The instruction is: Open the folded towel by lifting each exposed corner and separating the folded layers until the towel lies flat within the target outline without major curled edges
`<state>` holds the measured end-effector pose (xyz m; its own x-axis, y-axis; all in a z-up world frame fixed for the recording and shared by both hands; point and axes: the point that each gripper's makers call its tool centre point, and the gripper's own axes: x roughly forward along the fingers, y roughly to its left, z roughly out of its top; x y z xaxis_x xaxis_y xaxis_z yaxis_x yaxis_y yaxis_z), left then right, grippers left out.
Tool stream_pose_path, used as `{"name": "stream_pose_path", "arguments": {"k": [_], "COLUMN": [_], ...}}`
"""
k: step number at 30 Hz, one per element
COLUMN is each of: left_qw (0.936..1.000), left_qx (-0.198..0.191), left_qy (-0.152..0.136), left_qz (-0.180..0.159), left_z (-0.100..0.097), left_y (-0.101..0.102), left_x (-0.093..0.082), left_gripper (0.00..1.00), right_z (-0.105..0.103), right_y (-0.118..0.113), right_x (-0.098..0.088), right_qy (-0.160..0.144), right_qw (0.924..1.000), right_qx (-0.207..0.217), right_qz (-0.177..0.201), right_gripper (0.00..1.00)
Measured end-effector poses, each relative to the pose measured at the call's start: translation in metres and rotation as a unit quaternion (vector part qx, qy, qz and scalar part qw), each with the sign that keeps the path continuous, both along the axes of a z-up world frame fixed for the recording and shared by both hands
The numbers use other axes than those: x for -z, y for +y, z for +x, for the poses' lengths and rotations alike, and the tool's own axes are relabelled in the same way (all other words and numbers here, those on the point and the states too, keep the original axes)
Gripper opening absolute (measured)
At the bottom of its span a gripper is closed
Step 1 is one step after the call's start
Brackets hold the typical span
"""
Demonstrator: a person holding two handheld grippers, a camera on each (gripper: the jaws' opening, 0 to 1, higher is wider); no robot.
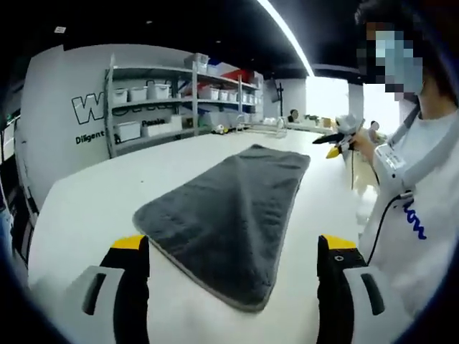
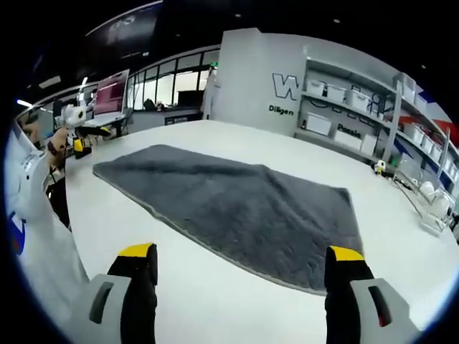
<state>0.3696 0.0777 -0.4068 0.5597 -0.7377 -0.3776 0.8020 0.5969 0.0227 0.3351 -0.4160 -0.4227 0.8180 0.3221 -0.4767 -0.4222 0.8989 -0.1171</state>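
Observation:
A dark grey towel [image 1: 233,208] with a paler hem lies spread on the white table [image 1: 86,208]. In the left gripper view its near short edge lies between my left gripper's [image 1: 234,244] yellow-tipped jaws, which stand wide open and hold nothing. Beyond the far end, a person's hand holds my right gripper [image 1: 337,143]. In the right gripper view the towel [image 2: 237,208] runs across the picture, its long edge just ahead of my right gripper [image 2: 241,252], also wide open and holding nothing. My left gripper [image 2: 80,145] shows small at the far left in the person's hand.
Metal shelves with white bins [image 1: 154,93] stand behind the table against a grey wall. A wire rack [image 2: 430,204] sits at the table's far right. A monitor [image 2: 109,93] stands behind the person [image 1: 416,193], who is at the table's edge.

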Motion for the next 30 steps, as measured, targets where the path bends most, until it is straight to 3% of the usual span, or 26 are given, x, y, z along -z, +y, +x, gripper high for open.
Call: {"name": "stream_pose_path", "arguments": {"k": [8, 17, 24, 30], "left_qw": [0.9994, 0.9997, 0.9998, 0.9996], "left_qx": [0.016, -0.005, -0.018, -0.010], "left_qy": [0.006, -0.002, 0.007, 0.023], "left_qz": [0.031, 0.024, 0.001, -0.009], "left_z": [0.017, 0.067, 0.111, 0.135], "left_y": [-0.009, -0.020, -0.041, -0.052], "left_x": [0.001, -0.001, 0.020, 0.040], "left_gripper": [0.99, 0.98, 0.93, 0.91], "right_z": [-0.001, -0.008, -0.012, -0.015], "right_y": [0.001, -0.003, -0.006, -0.011], "right_x": [0.000, -0.003, -0.002, -0.002], "right_qy": [-0.002, -0.005, -0.008, -0.009], "right_qw": [1.0000, 1.0000, 0.9999, 0.9999], "right_qx": [0.001, 0.003, 0.006, 0.009], "right_qz": [0.003, 0.005, 0.007, 0.009], "right_gripper": [0.99, 0.99, 0.99, 0.99]}}
